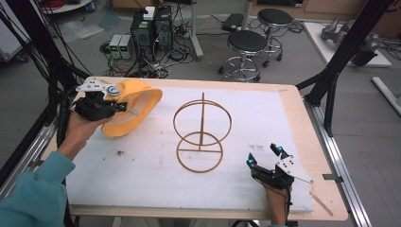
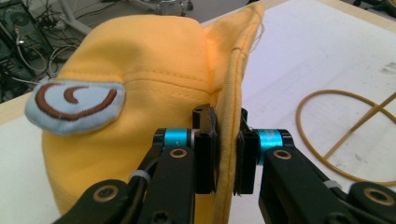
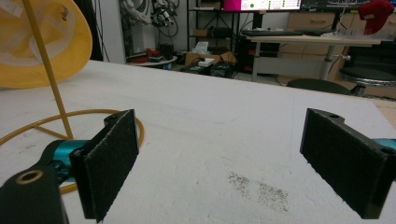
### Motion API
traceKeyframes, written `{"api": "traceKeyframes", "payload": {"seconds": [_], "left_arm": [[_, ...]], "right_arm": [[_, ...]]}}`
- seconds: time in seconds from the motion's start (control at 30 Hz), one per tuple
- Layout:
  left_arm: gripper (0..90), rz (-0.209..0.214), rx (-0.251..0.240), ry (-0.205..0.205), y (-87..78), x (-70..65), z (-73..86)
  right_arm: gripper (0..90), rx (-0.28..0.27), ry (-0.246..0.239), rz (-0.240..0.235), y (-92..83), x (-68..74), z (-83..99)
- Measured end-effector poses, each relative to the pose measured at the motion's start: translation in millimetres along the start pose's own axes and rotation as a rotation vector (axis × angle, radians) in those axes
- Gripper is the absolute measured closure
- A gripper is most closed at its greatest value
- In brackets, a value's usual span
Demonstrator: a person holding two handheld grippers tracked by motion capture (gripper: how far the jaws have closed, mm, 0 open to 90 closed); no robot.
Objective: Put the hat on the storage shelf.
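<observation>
A yellow cloth hat (image 1: 137, 101) with a light-blue swirl patch (image 2: 74, 100) hangs tilted over the table's far left. My left gripper (image 1: 124, 106) is shut on it. In the left gripper view the pads of that gripper (image 2: 227, 149) pinch the hat's (image 2: 140, 70) corded rim edge. A golden wire stand (image 1: 202, 135), two rings on an upright rod, sits mid-table just right of the hat. My right gripper (image 1: 263, 154) rests near the front right edge. Its jaws (image 3: 229, 163) stand wide open with nothing between them, pointing toward the stand (image 3: 46, 74) and hat (image 3: 56, 51).
A white mat (image 1: 142, 179) covers most of the wooden table (image 1: 307, 142). Small dark crumbs (image 3: 261, 189) lie on the mat ahead of the right gripper. Beyond the far edge stand stools (image 1: 247, 45) and computer cases (image 1: 151, 28) among cables. Black frame struts (image 1: 340, 56) rise at both sides.
</observation>
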State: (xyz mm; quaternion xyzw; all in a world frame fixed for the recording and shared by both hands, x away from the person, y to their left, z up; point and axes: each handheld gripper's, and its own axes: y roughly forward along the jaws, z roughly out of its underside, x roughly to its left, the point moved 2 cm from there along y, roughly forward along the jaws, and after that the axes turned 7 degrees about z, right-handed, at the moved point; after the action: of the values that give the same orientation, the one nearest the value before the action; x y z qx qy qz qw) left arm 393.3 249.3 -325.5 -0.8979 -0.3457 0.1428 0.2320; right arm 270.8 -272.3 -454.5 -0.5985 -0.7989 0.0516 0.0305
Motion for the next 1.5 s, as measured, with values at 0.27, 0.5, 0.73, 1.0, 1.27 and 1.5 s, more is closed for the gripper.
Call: {"api": "traceKeyframes", "payload": {"seconds": [0.27, 0.5, 0.73, 1.0, 1.27, 1.5], "left_arm": [[74.2, 0.083, 0.008, -0.01, 8.7, -22.8, 3.7], [66.9, 0.148, 0.012, -0.024, 10.8, -41.7, 3.7], [51.4, 0.2, -0.017, -0.024, 1.5, -59.8, 2.5], [22.5, 0.148, -0.022, -0.029, -3.7, -57.7, 4.9], [14.7, 0.143, -0.021, -0.021, -1.1, -56.8, 10.5], [13.8, 0.153, -0.044, -0.01, -7.3, -63.3, 27.1]], "right_arm": [[10.4, -0.004, 0.0, -0.001, 0.4, -0.6, -0.1], [10.4, -0.002, 0.0, -0.002, -0.2, -0.1, 0.0], [10.4, -0.009, -0.002, 0.001, -0.3, -0.3, 0.1], [10.4, -0.009, 0.0, -0.001, -0.1, -0.5, 0.0], [10.4, -0.005, 0.0, 0.0, 0.2, -0.5, -0.1], [10.4, -0.01, -0.002, 0.0, -0.1, -0.5, 0.0]]}}
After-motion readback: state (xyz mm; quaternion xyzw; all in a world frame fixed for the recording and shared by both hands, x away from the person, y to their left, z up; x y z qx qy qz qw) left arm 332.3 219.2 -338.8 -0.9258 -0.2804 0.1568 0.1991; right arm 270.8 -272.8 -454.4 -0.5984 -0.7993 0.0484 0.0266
